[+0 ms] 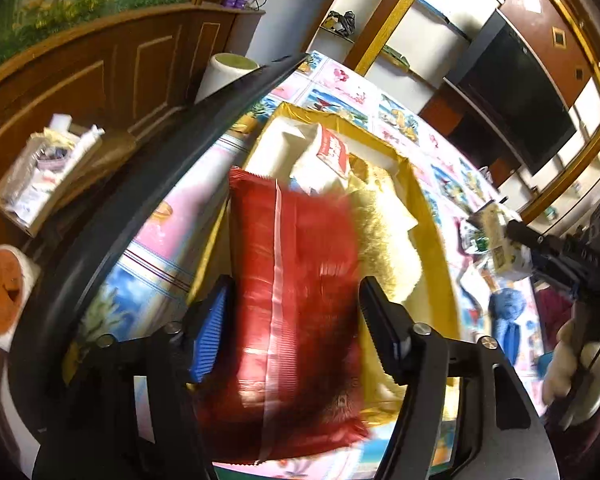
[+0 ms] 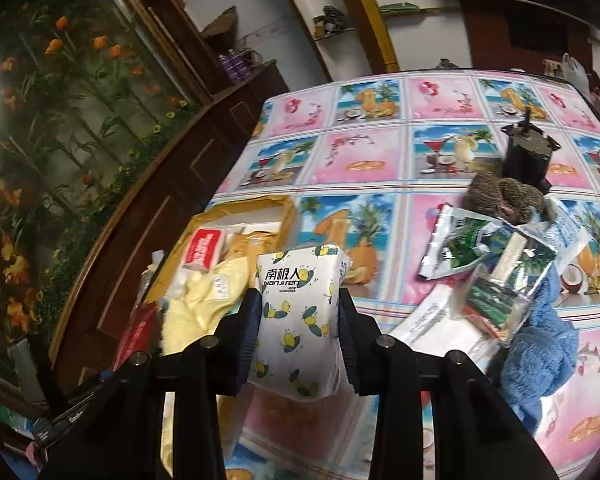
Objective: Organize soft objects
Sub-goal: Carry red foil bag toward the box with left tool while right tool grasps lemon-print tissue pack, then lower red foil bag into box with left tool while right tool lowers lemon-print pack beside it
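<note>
Two tongs in view. My left tongs (image 1: 292,320) are spread wide, jaws standing off either side of a red foil pouch (image 1: 296,300); neither pad seems to touch it, though the pouch is blurred. Pouch sits over the near end of the gold box (image 1: 432,216), partly past the box's near rim. My right tongs (image 2: 298,320) are clamped on a white tissue pack (image 2: 300,316) with lemon print, held upright just right of the gold box and above the desk (image 2: 380,152).

Inside the gold box: a yellow fluffy cloth (image 1: 384,232) beside the pouch, a red-and-white packet (image 1: 334,150) farther in, white lining at the far end.

Right of the box on the desk: a pile of green-and-silver sachets (image 2: 496,256), a blue towel (image 2: 540,344) touching it on the right, a grey knitted item (image 2: 504,196) behind the pile, then a black device (image 2: 526,156) farthest out.
</note>
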`<state>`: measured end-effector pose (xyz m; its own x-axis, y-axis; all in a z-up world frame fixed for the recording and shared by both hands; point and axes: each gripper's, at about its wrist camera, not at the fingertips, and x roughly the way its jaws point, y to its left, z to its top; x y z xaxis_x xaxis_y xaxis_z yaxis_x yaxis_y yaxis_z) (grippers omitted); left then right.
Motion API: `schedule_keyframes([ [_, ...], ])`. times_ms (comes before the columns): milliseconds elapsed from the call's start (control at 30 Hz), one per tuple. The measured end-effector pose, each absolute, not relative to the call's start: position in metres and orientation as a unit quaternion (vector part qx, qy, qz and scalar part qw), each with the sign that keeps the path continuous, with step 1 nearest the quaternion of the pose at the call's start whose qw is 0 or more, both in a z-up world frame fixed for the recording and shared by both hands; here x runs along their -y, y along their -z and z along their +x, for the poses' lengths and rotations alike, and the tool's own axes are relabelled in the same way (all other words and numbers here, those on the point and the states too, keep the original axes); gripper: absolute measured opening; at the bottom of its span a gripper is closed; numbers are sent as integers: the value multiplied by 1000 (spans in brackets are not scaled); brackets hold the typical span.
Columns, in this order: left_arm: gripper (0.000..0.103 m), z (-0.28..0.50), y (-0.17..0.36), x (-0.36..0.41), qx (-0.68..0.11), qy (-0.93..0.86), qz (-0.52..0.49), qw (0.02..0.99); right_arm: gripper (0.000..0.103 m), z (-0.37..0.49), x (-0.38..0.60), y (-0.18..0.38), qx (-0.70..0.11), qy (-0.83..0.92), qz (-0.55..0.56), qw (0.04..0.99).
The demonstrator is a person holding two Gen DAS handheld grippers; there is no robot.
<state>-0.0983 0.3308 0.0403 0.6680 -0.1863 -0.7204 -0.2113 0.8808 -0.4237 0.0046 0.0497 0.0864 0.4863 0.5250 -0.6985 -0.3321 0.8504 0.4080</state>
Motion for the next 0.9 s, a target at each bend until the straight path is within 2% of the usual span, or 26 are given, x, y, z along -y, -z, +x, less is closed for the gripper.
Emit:
schedule_keyframes([
  [333,66,-132,-72,-352,-332,5,-299,895,37,-26,-148,-68,-488,-377,55,786],
  [467,66,-138,-72,-359,-329,5,-305,894,37,-33,-167,-52,-524,-409,53,745],
  [600,66,-138,-65,-359,-338,7,-305,890,36,-24,-165,-44,-527,-356,15,771],
  [733,66,-138,-61,-357,-344,9,-309,887,33,-2,-158,-37,-527,-322,29,786],
  [900,66,-142,-64,-352,-342,17,-304,889,37,-7,-166,-39,-515,-326,-6,793],
])
